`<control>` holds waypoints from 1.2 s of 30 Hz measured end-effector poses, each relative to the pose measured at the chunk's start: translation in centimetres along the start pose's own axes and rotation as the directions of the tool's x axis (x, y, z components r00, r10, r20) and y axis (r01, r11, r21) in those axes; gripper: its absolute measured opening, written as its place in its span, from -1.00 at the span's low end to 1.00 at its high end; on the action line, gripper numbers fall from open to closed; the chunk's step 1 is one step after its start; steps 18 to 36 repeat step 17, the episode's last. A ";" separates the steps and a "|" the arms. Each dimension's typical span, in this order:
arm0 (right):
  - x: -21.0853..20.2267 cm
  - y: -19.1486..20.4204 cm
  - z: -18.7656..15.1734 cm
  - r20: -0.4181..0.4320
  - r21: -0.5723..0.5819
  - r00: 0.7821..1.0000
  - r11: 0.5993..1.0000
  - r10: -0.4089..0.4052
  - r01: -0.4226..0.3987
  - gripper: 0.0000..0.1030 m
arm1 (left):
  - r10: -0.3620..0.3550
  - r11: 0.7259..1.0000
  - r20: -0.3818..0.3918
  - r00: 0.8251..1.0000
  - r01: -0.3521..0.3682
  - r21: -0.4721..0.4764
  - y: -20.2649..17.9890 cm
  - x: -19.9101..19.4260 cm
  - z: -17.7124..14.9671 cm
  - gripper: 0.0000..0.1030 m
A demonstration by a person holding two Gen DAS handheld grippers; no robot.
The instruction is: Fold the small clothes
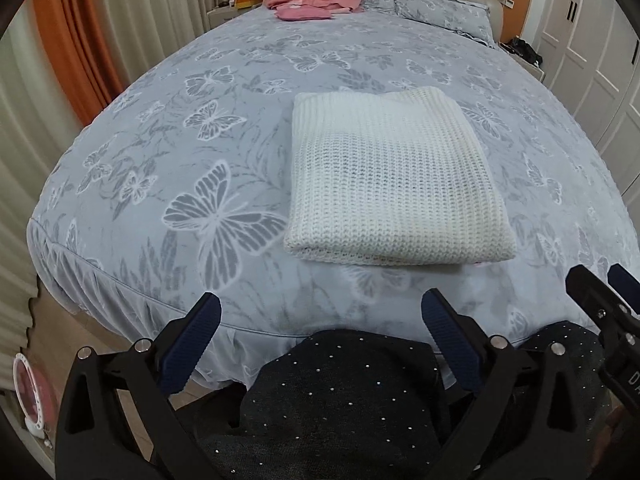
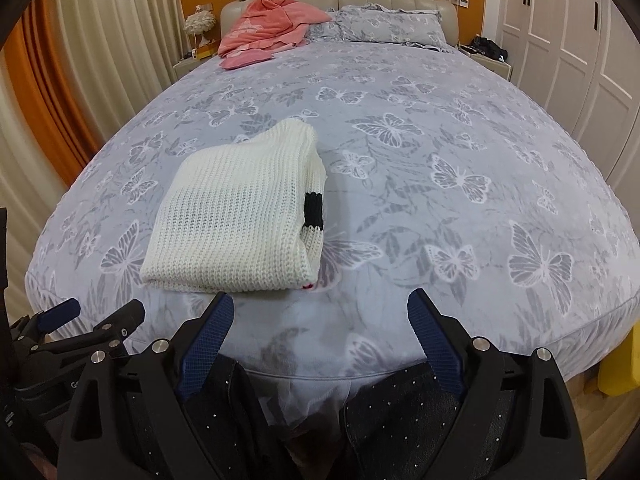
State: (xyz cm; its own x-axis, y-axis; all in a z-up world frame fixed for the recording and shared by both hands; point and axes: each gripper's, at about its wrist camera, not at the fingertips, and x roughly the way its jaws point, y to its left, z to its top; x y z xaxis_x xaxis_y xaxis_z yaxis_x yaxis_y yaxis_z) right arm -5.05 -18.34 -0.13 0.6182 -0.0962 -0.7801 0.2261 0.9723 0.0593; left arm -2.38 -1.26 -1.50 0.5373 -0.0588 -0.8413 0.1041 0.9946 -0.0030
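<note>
sweater (image 1: pixel 394 184) lies folded on the bed (image 1: pixel 160 128), just ahead of left gripper (image 1: pixel 320 312) and right gripper (image 2: pixel 320 312), both jaws wide apart, empty.

Both black two-finger grippers with blue ribbed pads, left (image 1: pixel 320 316) and right (image 2: pixel 320 312), hover side by side, jaws spread wide, gripping nothing.

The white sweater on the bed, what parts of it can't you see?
- White sweater: left wrist view hides its inner layers and underside under the top fold.
- Black stripe: right wrist view shows only an edge; the rest is tucked inside.
- Whether it has sleeves or a collar: not visible in either view.
</note>
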 end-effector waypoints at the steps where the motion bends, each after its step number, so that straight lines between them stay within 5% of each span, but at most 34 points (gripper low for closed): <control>1: 0.0 0.0 -0.1 -0.001 0.001 1.000 1.000 0.001 -0.001 0.68 | 0.008 1.000 0.008 1.000 -0.008 0.003 0.0 -0.1 -0.1 0.91; 36: -0.3 0.8 -1.4 0.025 -0.043 0.999 0.998 -0.041 0.042 0.68 | 0.038 0.999 0.029 0.999 -0.039 0.018 -0.2 0.1 -0.8 0.90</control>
